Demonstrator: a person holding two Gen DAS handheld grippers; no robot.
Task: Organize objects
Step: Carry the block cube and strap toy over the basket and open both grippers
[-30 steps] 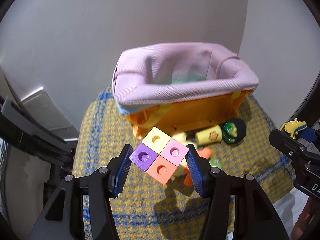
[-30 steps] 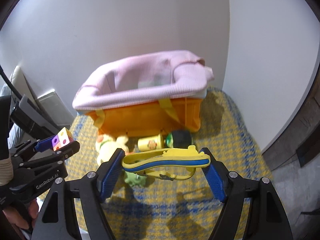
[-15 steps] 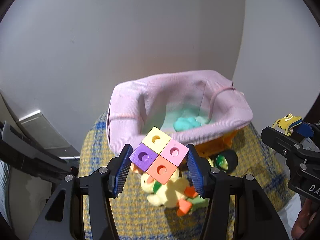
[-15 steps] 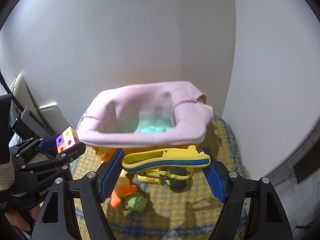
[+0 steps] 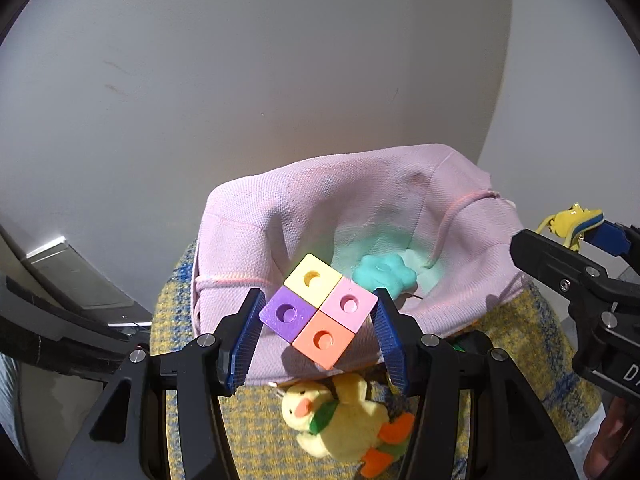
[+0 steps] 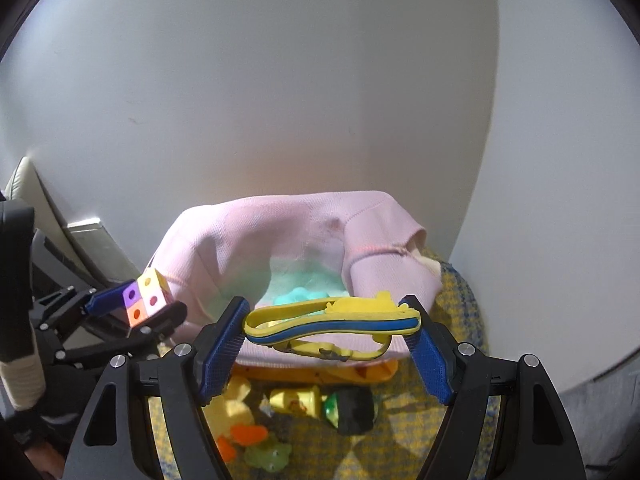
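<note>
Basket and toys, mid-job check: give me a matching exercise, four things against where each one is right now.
Things:
1. block cube
2. yellow strap
3. teal toy
4. plush duck

Places:
A. lying inside the basket
B. clamped in the right gripper
C. on the yellow cloth in front of the basket
D. clamped in the left gripper

Pairs: 1-D, 2-B, 3-A, 4-C
</note>
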